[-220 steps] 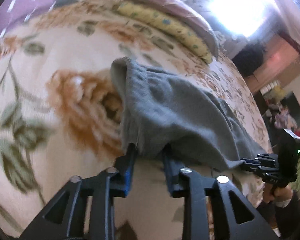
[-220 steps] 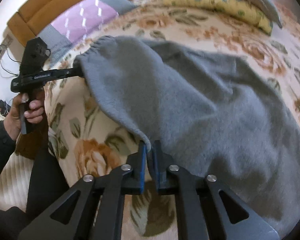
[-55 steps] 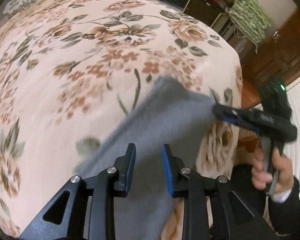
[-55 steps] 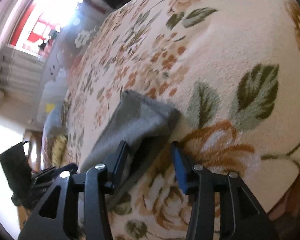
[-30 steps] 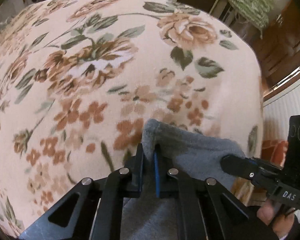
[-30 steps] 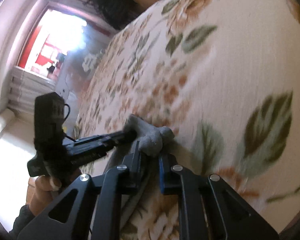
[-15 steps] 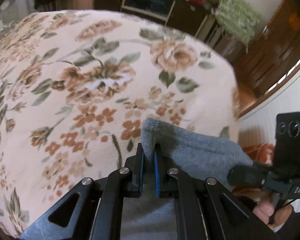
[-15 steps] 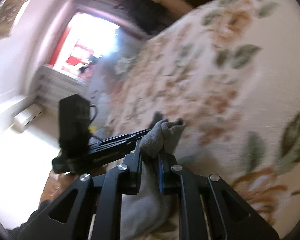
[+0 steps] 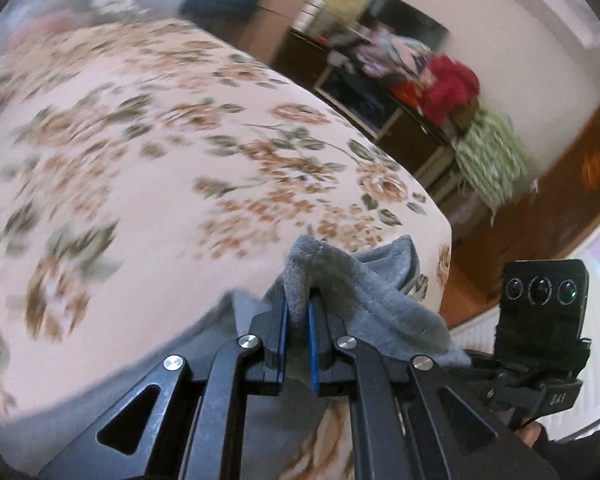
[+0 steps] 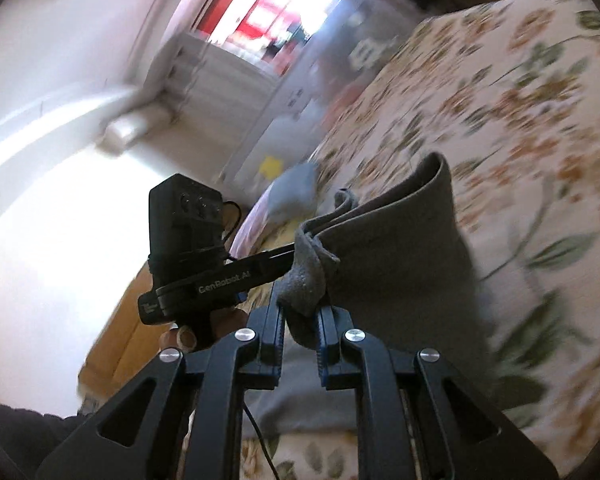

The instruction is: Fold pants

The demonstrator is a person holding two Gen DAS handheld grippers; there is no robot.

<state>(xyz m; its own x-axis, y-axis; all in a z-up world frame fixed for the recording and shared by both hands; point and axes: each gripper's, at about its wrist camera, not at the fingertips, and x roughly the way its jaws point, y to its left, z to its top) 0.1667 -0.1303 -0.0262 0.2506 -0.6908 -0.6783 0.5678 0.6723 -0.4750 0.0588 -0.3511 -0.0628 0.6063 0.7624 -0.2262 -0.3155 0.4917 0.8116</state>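
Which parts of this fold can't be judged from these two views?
- Left wrist: the grey pants run below the left gripper, so their length is hidden.
- Right wrist: the waistband end is cut off behind the right gripper.
- Both: the floral bedspread is motion-blurred.

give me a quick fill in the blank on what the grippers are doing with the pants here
1. Both grippers are shut on the ____ pants.
2. The left gripper pinches a bunched fold of fabric between its ____ pads.
3. The pants hang over a bedspread printed with ____.
4. In the right wrist view, the left gripper appears to the ____ of the right gripper.

Missing words: grey; blue; flowers; left
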